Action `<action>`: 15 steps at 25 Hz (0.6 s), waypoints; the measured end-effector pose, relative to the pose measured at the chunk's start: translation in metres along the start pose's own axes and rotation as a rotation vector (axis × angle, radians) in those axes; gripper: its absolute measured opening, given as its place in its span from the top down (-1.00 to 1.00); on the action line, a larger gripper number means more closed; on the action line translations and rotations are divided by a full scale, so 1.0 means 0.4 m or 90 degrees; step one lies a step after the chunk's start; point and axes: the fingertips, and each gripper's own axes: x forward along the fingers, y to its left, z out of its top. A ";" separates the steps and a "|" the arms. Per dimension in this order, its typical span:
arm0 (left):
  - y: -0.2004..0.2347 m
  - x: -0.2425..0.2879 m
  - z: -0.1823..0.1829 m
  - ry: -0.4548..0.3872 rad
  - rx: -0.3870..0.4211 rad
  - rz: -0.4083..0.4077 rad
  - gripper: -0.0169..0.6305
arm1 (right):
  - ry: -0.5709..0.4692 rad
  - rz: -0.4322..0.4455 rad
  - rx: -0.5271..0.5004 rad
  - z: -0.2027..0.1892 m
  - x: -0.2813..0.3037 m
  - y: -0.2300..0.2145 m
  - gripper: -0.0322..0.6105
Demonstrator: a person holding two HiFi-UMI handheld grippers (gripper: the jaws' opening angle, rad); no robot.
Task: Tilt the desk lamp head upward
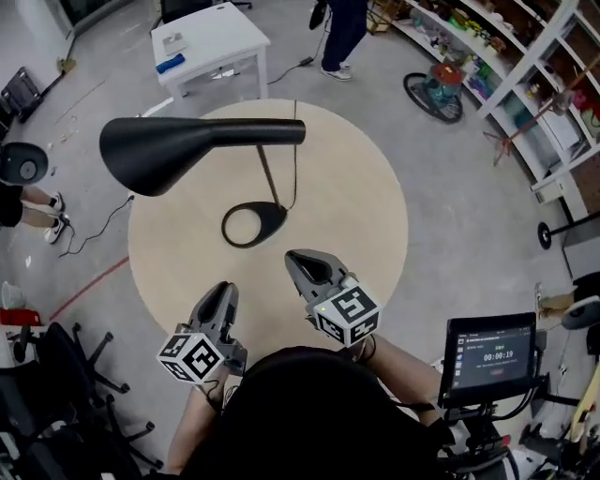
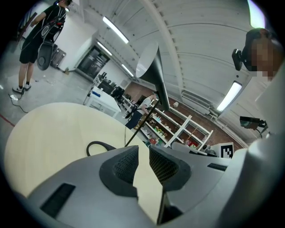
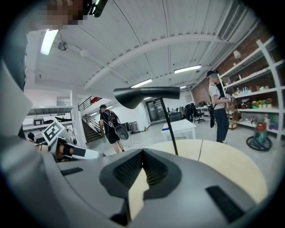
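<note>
A black desk lamp stands on the round beige table (image 1: 366, 187). Its cone-shaped head (image 1: 169, 150) lies roughly level and reaches out to the left. A thin stem (image 1: 270, 183) runs down to the ring-shaped base (image 1: 253, 225). Both grippers hover at the table's near edge, short of the base and touching nothing. My left gripper (image 1: 223, 291) is shut and empty, and so is my right gripper (image 1: 302, 262). In the left gripper view the lamp head (image 2: 149, 67) rises beyond the shut jaws (image 2: 143, 149). In the right gripper view the head (image 3: 147, 94) sits above the shut jaws (image 3: 142, 152).
A small white table (image 1: 211, 37) stands behind the round one, with a person (image 1: 342, 28) beside it. Shelving (image 1: 534, 75) lines the right side. A screen on a stand (image 1: 492, 356) is at my right and office chairs (image 1: 56, 394) at my left. Another person (image 1: 19, 202) stands at far left.
</note>
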 end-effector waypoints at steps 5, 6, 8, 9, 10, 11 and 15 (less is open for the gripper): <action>-0.006 0.018 -0.020 0.016 -0.005 -0.006 0.72 | 0.002 -0.009 0.008 -0.007 -0.011 -0.015 0.89; -0.006 0.020 -0.018 0.018 -0.003 -0.007 0.72 | 0.003 -0.010 0.010 -0.008 -0.010 -0.016 0.89; -0.006 0.023 -0.015 0.017 -0.001 -0.007 0.72 | 0.004 -0.009 0.012 -0.010 -0.009 -0.016 0.89; -0.005 0.025 -0.017 0.017 -0.001 -0.007 0.72 | 0.005 -0.007 0.011 -0.011 -0.009 -0.016 0.89; -0.006 0.029 -0.021 0.017 -0.002 -0.008 0.72 | 0.005 -0.006 0.010 -0.014 -0.012 -0.017 0.89; -0.008 0.033 -0.027 0.019 -0.004 -0.010 0.72 | 0.006 -0.006 0.008 -0.017 -0.016 -0.019 0.89; -0.013 0.032 -0.044 0.035 -0.010 -0.012 0.72 | 0.012 -0.012 0.016 -0.030 -0.028 -0.015 0.89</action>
